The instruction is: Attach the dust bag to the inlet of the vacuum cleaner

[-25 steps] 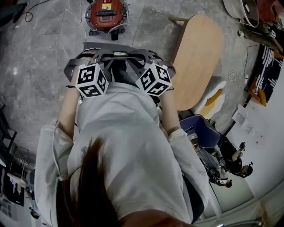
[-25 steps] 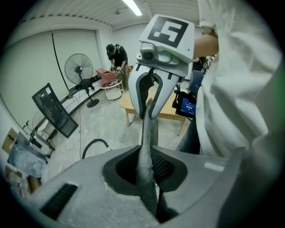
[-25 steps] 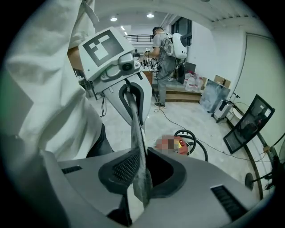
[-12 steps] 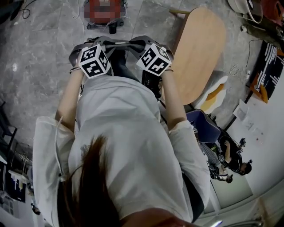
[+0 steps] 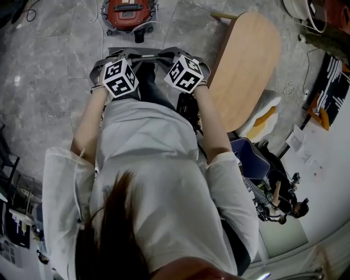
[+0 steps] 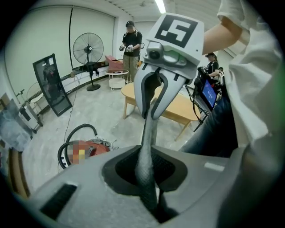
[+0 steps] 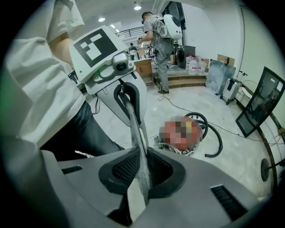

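The dust bag (image 5: 143,53) is a grey sheet stretched between my two grippers, low in front of the person's legs. My left gripper (image 5: 116,57) is shut on one edge of it (image 6: 147,151), and my right gripper (image 5: 176,54) is shut on the other edge (image 7: 139,156); the right jaws have just closed a little further on it. Each gripper view shows the other gripper across the bag: the right one (image 6: 151,113) and the left one (image 7: 130,103). The red vacuum cleaner (image 5: 130,12) stands on the floor just beyond them (image 7: 182,132). Its inlet cannot be made out.
An oval wooden table (image 5: 243,71) stands to the right of the grippers. The vacuum's black hose (image 7: 219,136) curls beside it on the stone floor. A floor fan (image 6: 87,49), a black framed panel (image 6: 50,84) and standing people (image 6: 130,42) are farther off.
Both grippers have sunk toward the floor and the vacuum cleaner with the dust bag still between them. They have also drawn slightly closer together.
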A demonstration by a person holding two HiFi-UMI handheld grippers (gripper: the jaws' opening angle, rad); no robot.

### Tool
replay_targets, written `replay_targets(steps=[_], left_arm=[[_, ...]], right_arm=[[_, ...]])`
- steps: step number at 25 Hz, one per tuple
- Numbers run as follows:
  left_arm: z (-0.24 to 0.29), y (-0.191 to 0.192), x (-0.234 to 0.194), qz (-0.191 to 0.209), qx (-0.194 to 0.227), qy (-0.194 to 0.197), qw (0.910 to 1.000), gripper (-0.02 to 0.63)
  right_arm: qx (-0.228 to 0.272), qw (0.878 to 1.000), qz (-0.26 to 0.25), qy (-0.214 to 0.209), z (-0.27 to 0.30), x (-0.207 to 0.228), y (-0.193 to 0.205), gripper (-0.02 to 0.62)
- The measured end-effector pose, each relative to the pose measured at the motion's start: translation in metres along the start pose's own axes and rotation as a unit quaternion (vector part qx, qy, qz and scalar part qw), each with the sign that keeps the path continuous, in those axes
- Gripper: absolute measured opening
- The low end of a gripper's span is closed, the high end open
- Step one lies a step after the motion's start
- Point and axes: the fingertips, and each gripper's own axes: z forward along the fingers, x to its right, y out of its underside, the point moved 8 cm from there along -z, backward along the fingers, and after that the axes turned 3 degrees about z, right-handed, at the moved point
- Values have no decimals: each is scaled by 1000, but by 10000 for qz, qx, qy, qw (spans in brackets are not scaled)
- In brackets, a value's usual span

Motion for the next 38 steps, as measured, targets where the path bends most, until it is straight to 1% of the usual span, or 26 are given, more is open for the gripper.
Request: replay_targets(steps=[7,11,15,18,20,24,28,35,38], left_arm=[[40,28,-12,-189,26,131,9997,41],[63,48,-17,-343,33,179,9992,41],[97,68,-17,-515,18,329,9981,43],[117,81,-26,-620,31,317,9976,43],[127,91,-29,-598,20,313,9977,43],[150,107,-33,-491,3,366,9981,43],[171,122,-42,-402,42,279,9988,43],[208,156,-45,-339,-29,176,9993,43],[226,165,-44,-359,-33,67,9993,43]], right_arm=[[-206,9994,-43,-260,43,17,17,44],[-178,9990,35,-418,72,25,27,43],[-200,9982,194,-537,104,28,50,41],[-152,9985,291,-444,125,35,59,40],[-162,9988,271,-373,139,36,62,38],[-135,9989,262,-363,164,39,75,38],[-3,9995,252,-190,189,46,85,37],[-51,9994,330,0,238,49,104,37],[-115,9992,374,66,255,51,116,38]])
